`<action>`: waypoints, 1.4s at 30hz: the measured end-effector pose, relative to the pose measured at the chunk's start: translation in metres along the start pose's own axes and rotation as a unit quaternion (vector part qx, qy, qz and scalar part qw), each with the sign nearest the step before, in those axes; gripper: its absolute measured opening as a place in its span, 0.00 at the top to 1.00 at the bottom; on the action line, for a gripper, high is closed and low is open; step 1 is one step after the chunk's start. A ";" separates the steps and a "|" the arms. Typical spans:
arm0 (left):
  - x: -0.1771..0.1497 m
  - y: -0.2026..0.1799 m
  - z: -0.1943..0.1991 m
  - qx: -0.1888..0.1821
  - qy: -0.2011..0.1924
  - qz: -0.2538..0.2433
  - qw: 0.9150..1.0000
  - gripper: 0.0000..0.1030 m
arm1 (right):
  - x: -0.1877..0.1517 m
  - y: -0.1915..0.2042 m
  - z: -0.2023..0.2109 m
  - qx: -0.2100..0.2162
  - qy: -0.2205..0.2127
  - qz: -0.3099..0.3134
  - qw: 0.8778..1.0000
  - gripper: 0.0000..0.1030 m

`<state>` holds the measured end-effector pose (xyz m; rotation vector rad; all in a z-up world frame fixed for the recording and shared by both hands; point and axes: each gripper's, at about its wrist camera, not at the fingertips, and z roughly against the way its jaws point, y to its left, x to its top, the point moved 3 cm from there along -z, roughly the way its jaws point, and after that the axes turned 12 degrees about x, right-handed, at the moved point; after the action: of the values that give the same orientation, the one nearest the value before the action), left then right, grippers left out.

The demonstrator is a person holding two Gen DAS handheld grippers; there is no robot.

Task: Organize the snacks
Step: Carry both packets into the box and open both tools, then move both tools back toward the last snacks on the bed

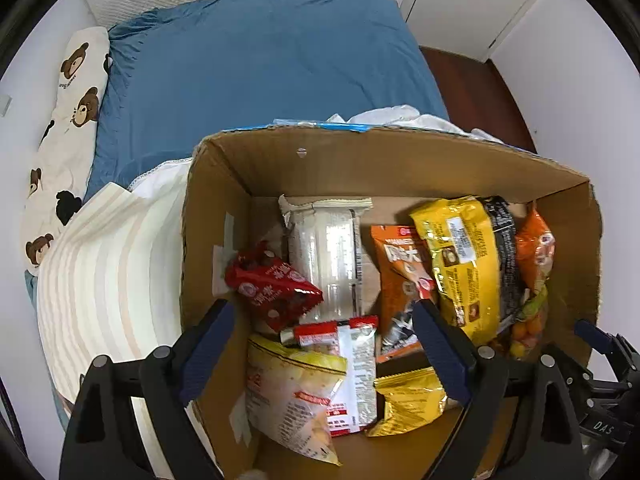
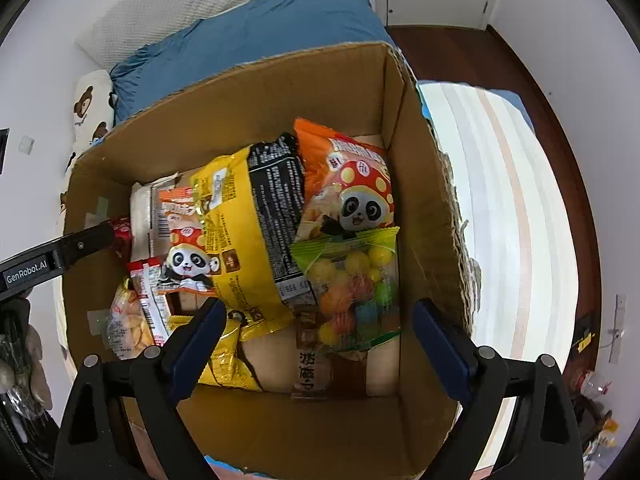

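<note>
Cardboard walled everything in the left wrist view: the box (image 1: 400,160) sat on a bed with a blue cover (image 1: 260,64), and the left gripper (image 1: 324,344) hung over its left half with the fingers spread wide and nothing between them. Below lay a red packet (image 1: 276,284), a clear-wrapped white pack (image 1: 328,256) at the far side, and a pale chip bag (image 1: 292,396) nearest. These looked light, crinkly and slick; the chip bag seemed puffed and its contents fragile, so a pinch on a crimped end seam would likely serve better than a squeeze across the belly. In the right wrist view the right gripper (image 2: 316,336) also stood wide open and empty above the box's right half, over a long yellow bag (image 2: 240,240), an orange panda bag (image 2: 344,184) at the far right, and a clear bag of coloured balls (image 2: 352,292) nearer. That bag seemed heavier, lumpy and loose; its green top seal looked the safest hold.
</note>
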<state>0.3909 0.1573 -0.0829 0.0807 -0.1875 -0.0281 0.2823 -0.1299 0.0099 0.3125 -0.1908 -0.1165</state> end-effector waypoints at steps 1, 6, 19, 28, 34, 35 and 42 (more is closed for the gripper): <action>-0.003 -0.002 0.004 -0.007 -0.005 0.001 1.000 0.12 | -0.001 0.002 0.002 -0.001 -0.004 0.001 1.000 0.07; -0.024 -0.009 0.025 -0.003 -0.045 0.008 0.999 0.12 | -0.011 0.014 0.019 -0.013 -0.034 0.020 0.999 0.07; -0.101 -0.002 0.089 0.014 -0.147 0.035 0.988 0.12 | -0.068 0.040 0.073 -0.024 -0.101 0.066 0.992 0.07; -0.157 0.003 0.133 0.013 -0.202 0.045 0.978 0.12 | -0.114 0.057 0.118 -0.017 -0.148 0.089 0.985 0.07; -0.186 0.003 0.156 0.017 -0.229 0.043 0.972 0.12 | -0.142 0.070 0.149 -0.008 -0.177 0.104 0.979 0.07; -0.191 0.003 0.161 0.018 -0.235 0.043 0.971 0.12 | -0.148 0.073 0.155 -0.005 -0.181 0.107 0.978 0.07; -0.215 0.003 0.188 0.019 -0.266 0.042 0.963 0.12 | -0.175 0.079 0.180 0.014 -0.200 0.107 0.974 0.07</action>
<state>0.1446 0.1529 0.0616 0.1024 -0.7298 0.0392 0.0813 -0.0832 0.1736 0.2933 -0.6244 0.0385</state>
